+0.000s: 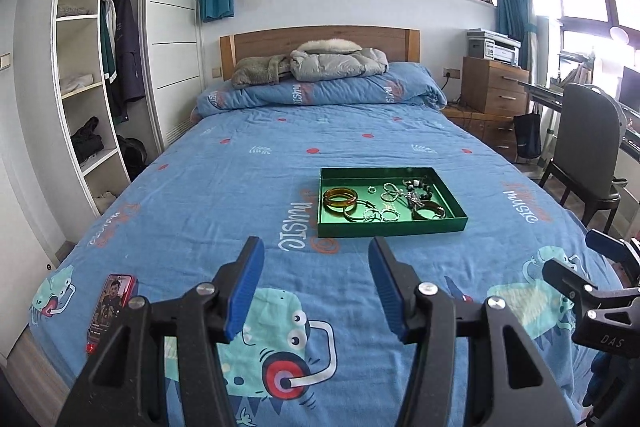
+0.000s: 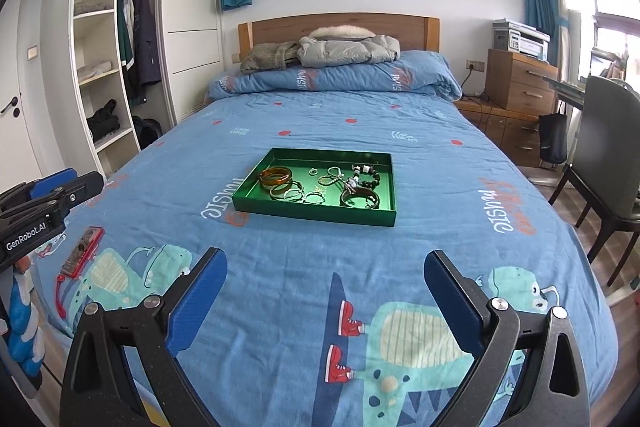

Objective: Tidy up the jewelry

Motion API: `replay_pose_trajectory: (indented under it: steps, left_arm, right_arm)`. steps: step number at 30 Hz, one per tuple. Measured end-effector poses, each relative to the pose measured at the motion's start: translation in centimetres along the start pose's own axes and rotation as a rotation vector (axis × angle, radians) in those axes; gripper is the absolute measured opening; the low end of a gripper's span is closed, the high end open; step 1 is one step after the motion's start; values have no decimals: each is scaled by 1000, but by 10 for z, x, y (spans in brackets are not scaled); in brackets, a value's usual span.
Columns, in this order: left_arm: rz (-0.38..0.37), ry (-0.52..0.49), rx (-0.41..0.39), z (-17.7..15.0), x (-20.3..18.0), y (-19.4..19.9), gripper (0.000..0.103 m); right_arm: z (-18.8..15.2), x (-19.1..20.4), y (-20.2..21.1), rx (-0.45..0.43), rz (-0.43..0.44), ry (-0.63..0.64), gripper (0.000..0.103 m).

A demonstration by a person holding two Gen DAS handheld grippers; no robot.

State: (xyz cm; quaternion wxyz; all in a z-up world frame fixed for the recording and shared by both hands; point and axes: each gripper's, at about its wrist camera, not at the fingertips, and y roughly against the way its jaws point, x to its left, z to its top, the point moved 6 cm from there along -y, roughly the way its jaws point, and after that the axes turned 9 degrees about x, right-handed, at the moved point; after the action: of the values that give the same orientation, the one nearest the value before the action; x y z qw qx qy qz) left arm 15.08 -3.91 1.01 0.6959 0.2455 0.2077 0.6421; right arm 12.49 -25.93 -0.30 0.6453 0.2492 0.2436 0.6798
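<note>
A red-cased phone (image 1: 110, 305) lies flat on the quilt just left of the left gripper's (image 1: 316, 259) fingers, its glossy screen lit. That gripper's two ribbed blue pads stand apart with nothing between them, only the soft blue cartoon-printed bedspread (image 1: 240, 179) showing in the gap. Ahead of the fingers and a little to their right, well apart from the tips, sits the shallow rectangular green tray (image 1: 394, 227), smooth-walled with a shiny floor. Inside it, from left to right, lie a thick translucent amber bangle (image 1: 340, 198), several thin silvery rings (image 1: 382, 214), a dark beaded bracelet (image 1: 420, 187) and a broad brown cuff (image 1: 428, 213), the pieces close together and some touching. In the right wrist view the right gripper (image 2: 325, 261) holds its blue pads spread wide, empty, over the quilt; the tray (image 2: 316, 213) lies ahead of them, nearer the left finger's (image 2: 202, 293) side, and none of the jewelry is touched.
</note>
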Motion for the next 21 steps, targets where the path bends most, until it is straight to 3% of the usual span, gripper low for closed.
replay_pose_trajectory:
  steps: [12,21]
  left_arm:
    - [9,-20,-19,-13,-5,17,54]
    - [28,-30,-34,-17,-4,20,63]
  right_arm:
    - [-20,-21,11,-4,-17,-31,100]
    - [-26,-32,11,1,-21,-52,100]
